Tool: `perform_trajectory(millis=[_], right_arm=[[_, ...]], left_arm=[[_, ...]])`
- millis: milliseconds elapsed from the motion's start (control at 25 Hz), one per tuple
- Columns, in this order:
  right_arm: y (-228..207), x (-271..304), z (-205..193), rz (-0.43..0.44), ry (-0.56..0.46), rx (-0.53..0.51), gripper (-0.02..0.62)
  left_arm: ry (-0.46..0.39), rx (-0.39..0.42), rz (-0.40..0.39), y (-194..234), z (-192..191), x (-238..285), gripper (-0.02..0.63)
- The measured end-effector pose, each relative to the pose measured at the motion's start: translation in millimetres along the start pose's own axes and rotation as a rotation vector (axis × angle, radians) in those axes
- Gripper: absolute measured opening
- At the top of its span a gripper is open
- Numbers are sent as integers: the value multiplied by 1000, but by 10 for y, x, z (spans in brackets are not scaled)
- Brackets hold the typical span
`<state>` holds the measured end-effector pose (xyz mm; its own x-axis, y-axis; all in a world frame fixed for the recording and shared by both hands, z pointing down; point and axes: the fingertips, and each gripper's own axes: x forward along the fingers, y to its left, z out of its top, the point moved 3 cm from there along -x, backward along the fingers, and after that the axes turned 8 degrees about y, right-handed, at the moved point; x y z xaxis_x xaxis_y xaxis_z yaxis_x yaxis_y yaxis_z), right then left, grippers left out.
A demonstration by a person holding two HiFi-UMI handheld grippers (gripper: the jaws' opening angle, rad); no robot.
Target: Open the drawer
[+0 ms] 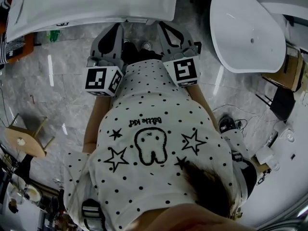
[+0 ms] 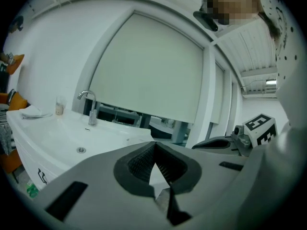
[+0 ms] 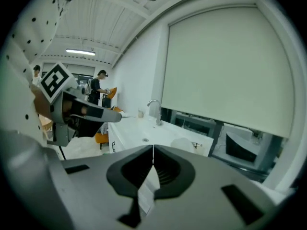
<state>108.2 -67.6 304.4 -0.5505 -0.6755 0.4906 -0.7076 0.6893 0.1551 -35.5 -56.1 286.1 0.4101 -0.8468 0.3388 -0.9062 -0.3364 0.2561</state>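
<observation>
A white vanity counter (image 1: 96, 4) with a sink stands right in front of me; its top hides any drawer front in the head view. The left gripper view shows the counter's basin (image 2: 81, 150), faucet (image 2: 88, 104) and white cabinet front (image 2: 29, 162) below. My left gripper (image 1: 113, 32) (image 2: 154, 147) is held short of the counter edge, jaws shut on nothing. My right gripper (image 1: 168, 30) (image 3: 153, 150) is beside it at the same height, jaw tips touching, nothing between them. Each gripper shows in the other's view, the right gripper (image 2: 240, 138) and the left gripper (image 3: 81, 111).
A second white basin (image 1: 245, 28) stands to the right. A wooden stool (image 1: 24, 141) is on the marble floor at the left, a cardboard box (image 1: 288, 71) at the far right. A large window blind (image 2: 153, 66) hangs behind the counter. Two people (image 3: 100, 87) stand far off.
</observation>
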Motion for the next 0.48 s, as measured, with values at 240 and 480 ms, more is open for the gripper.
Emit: perform_trajectory(millis=[240, 480], right_arm=[[63, -50, -3, 11, -10, -28, 14], [83, -64, 1, 22, -12, -40, 14]], left_arm=[[-3, 66, -8, -136, 9, -20, 5], [-24, 94, 11, -164, 39, -55, 5]])
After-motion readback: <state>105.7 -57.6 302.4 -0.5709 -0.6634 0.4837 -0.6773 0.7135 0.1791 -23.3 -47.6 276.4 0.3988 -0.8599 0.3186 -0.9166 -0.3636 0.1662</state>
